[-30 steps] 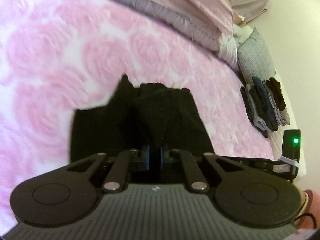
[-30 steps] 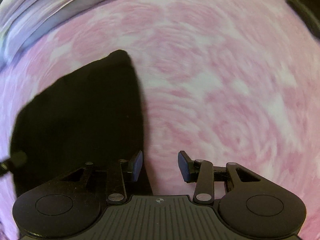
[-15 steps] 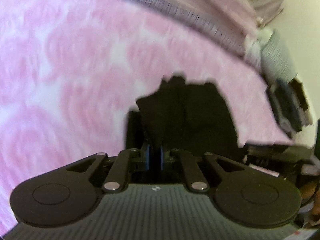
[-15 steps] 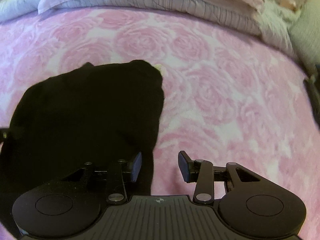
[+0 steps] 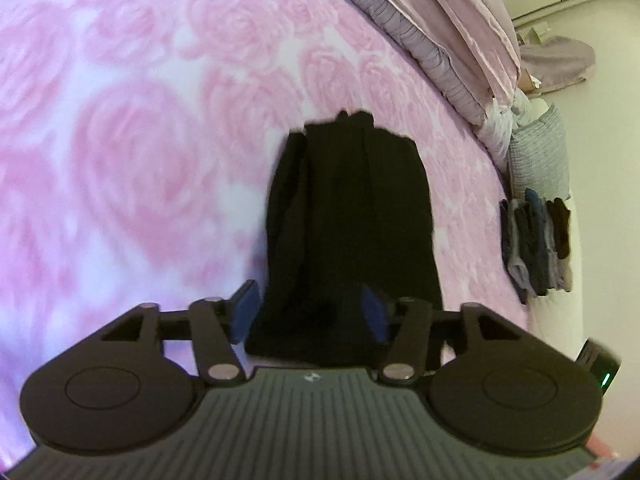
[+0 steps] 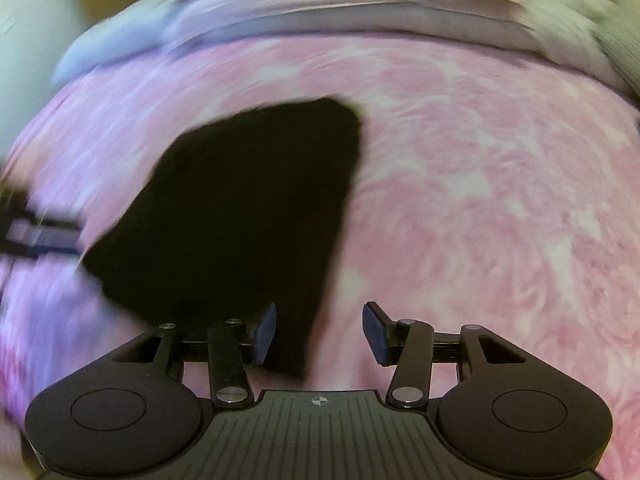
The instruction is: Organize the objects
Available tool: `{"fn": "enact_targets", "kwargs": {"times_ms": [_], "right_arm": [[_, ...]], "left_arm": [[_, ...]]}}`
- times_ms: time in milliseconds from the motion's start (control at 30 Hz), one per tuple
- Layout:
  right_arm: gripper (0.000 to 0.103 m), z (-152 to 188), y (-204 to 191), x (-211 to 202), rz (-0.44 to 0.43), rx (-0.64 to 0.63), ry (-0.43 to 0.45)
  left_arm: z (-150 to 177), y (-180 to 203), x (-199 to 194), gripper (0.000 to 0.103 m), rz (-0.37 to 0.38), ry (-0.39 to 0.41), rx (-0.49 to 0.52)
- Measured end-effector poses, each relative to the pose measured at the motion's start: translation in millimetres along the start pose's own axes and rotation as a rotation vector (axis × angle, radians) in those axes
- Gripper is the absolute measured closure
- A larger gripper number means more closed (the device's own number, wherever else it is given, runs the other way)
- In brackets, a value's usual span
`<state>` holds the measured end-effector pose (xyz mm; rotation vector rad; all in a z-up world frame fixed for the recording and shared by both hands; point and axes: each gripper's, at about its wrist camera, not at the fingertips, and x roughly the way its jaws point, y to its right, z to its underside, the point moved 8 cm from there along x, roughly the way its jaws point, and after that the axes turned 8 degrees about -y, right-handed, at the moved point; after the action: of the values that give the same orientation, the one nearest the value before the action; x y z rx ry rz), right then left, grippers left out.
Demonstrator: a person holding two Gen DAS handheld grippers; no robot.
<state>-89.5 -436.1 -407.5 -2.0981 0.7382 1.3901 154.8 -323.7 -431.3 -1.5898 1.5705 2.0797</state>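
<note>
A black folded garment point(image 5: 352, 216) lies lengthwise on the pink rose-patterned blanket point(image 5: 128, 152). My left gripper point(image 5: 309, 314) hovers over its near end. Its jaws are opening, the cloth lies loose between and under the blue pads point(image 5: 245, 312), and neither pad presses on it. In the right wrist view the same garment point(image 6: 248, 208) spreads to the upper left. My right gripper point(image 6: 320, 334) is over its near right edge with jaws opening, and only a strip of cloth sits by the left pad point(image 6: 266, 334), untouched. The left gripper shows as a blur at the left edge point(image 6: 36, 236).
A row of folded dark and grey clothes point(image 5: 536, 240) stands at the blanket's right edge. Lilac pillows and bedding point(image 5: 440, 28) line the far side, with a grey striped cushion point(image 5: 540, 156) beside them. Part of the other device, with a green light point(image 5: 604, 380), shows at the lower right.
My left gripper was shut on the black garment and now has its jaws apart, and the garment lies released on the blanket. The right gripper has swung, and its jaws stand slightly wider.
</note>
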Motion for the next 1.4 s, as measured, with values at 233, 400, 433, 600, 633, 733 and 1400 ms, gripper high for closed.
{"fn": "enact_targets", "kwargs": {"times_ms": [233, 400, 433, 600, 633, 733, 1400], "right_arm": [[0.057, 23, -51, 21, 0.130, -0.383, 0.021], [0.098, 11, -56, 21, 0.189, -0.500, 0.153], [0.098, 9, -52, 17, 0.180, -0.472, 0.181], [0.098, 17, -41, 36, 0.214, -0.490, 0.134], [0.098, 22, -40, 47, 0.217, -0.496, 0.102], [0.093, 16, -40, 58, 0.227, -0.462, 0.050], [0.067, -17, 57, 97, -0.595, 0.703, 0.033]], "left_arm": [[17, -12, 12, 0.050, 0.019, 0.044, -0.110], [21, -10, 18, 0.092, 0.015, 0.083, -0.094], [23, -8, 16, 0.093, 0.020, 0.098, -0.084], [36, -1, 24, 0.095, -0.059, 0.130, 0.045], [39, -7, 31, 0.094, -0.094, 0.124, 0.052], [45, -10, 41, 0.090, -0.159, 0.143, 0.094], [66, -22, 71, 0.056, 0.138, 0.231, -0.470]]}}
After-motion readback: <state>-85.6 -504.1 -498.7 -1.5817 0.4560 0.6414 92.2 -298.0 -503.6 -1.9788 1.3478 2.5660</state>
